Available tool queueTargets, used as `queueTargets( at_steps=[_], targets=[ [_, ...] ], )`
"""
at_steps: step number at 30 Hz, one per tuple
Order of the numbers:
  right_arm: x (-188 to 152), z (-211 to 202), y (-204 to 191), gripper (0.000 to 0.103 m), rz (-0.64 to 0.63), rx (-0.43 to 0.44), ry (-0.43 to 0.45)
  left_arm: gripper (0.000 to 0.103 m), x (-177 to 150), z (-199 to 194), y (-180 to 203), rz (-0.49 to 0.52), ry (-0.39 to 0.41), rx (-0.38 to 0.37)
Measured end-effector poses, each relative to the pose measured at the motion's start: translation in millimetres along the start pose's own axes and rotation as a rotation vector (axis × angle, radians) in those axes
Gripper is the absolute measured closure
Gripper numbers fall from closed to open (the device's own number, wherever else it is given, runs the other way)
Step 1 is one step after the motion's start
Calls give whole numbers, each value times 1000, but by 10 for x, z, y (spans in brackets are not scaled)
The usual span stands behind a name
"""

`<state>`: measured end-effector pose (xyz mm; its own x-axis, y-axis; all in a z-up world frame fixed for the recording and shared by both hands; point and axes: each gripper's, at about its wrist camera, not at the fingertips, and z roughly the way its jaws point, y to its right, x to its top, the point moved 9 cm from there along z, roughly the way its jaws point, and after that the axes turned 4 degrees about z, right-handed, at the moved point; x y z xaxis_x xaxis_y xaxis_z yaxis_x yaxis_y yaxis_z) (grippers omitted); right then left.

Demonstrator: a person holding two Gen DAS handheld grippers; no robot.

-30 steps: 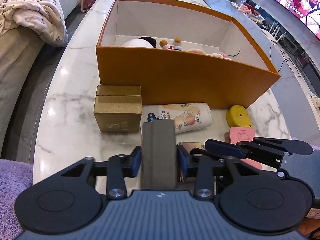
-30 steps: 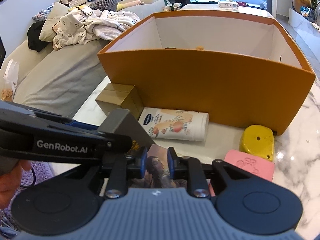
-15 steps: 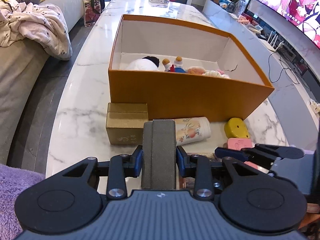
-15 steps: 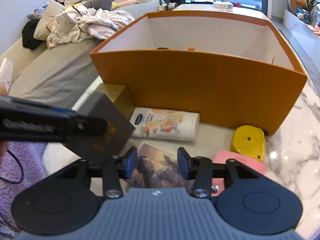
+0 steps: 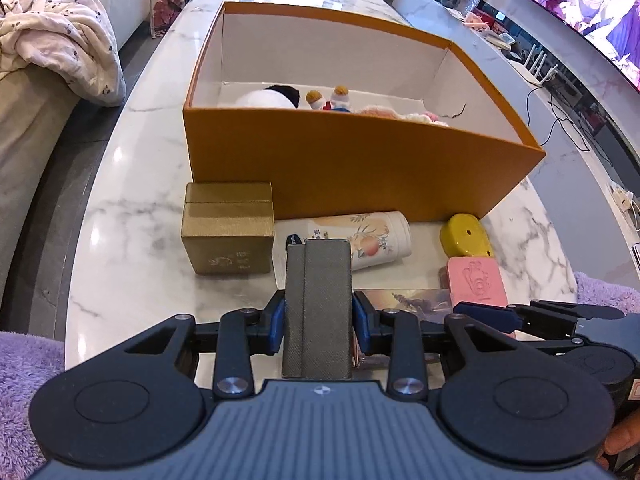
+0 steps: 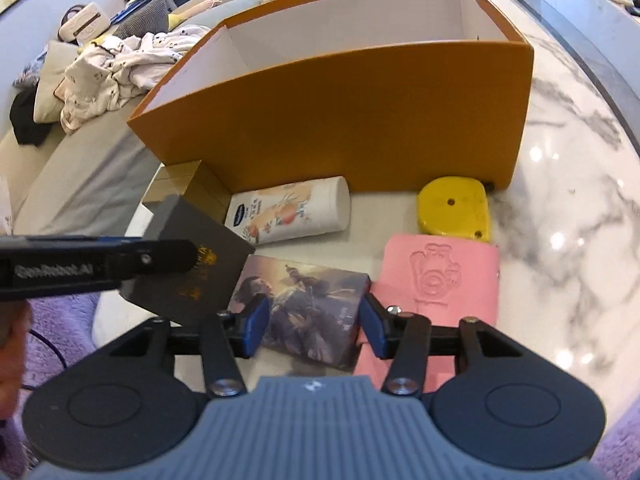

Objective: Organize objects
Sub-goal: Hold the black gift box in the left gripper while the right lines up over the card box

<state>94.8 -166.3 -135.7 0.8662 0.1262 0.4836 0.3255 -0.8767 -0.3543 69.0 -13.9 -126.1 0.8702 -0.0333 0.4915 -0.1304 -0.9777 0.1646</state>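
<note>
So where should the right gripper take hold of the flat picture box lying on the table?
Across its two long edges, from above: the picture box lies flat on the table, with the right gripper open astride it. The pink case crowds its right edge, so that finger has little room.

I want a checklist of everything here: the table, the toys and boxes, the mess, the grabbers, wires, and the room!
Surface: white marble table.
Job's things: orange cardboard box holding plush toys; gold box, peach-print white bottle, yellow case, pink case, picture card box outside.
Clutter: nothing seen.
Grippers: left gripper clamps grey textured box; right gripper has just been opening, straddling the card box.
Cables: black wire.
Surroundings: sofa, blanket, television.
</note>
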Motion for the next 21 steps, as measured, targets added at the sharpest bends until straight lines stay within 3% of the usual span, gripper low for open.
queueTargets(
  at_steps=[7,15,21],
  targets=[
    [-28,108,-84,43,17,20,-31,64,-32,4,-78,8,-9,39],
    [-69,202,-74,47,50,32,-49,64,-72,-41,-186,-6,-13,60],
    [-86,223,-133,43,53,47,-45,65,-76,-7,-96,19,-25,44]
  ],
)
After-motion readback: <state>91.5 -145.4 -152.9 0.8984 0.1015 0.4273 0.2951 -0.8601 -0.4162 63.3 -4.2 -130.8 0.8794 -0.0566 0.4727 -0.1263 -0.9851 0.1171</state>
